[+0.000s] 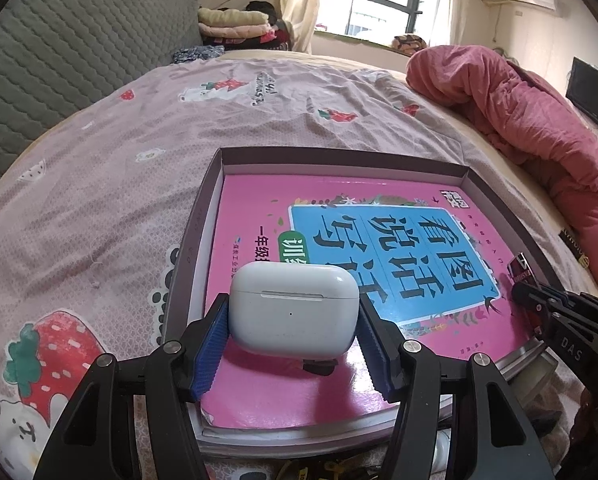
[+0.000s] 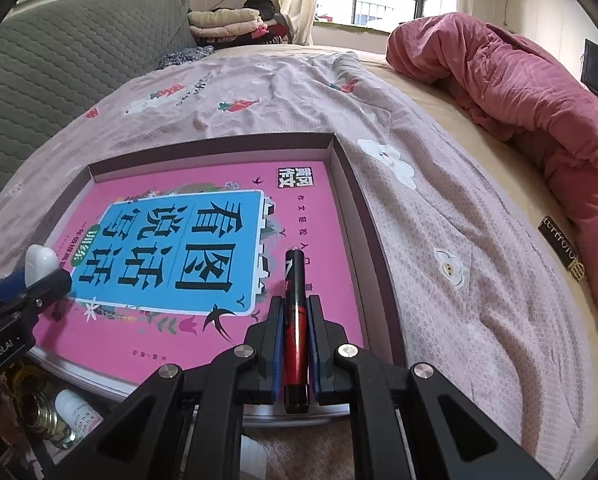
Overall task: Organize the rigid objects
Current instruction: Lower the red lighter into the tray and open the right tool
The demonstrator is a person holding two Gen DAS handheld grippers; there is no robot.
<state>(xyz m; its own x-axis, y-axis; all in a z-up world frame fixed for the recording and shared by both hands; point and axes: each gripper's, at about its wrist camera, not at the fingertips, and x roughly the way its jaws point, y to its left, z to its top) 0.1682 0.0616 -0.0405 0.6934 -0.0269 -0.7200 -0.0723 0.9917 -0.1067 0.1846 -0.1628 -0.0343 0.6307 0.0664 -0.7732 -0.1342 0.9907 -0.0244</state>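
Clamped between the left gripper [image 1: 293, 334], a white earbud case [image 1: 293, 312] hovers over the pink workbook [image 1: 259, 392] in its shallow box [image 1: 341, 158], while the right gripper [image 2: 295, 344] pinches a red-black lighter [image 2: 295, 320] lower centre.

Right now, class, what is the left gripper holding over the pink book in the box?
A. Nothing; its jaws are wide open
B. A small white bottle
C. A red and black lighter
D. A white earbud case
D: the left gripper has its blue-padded jaws closed against both sides of the white earbud case, above the pink book; the right gripper holds the red and black lighter.
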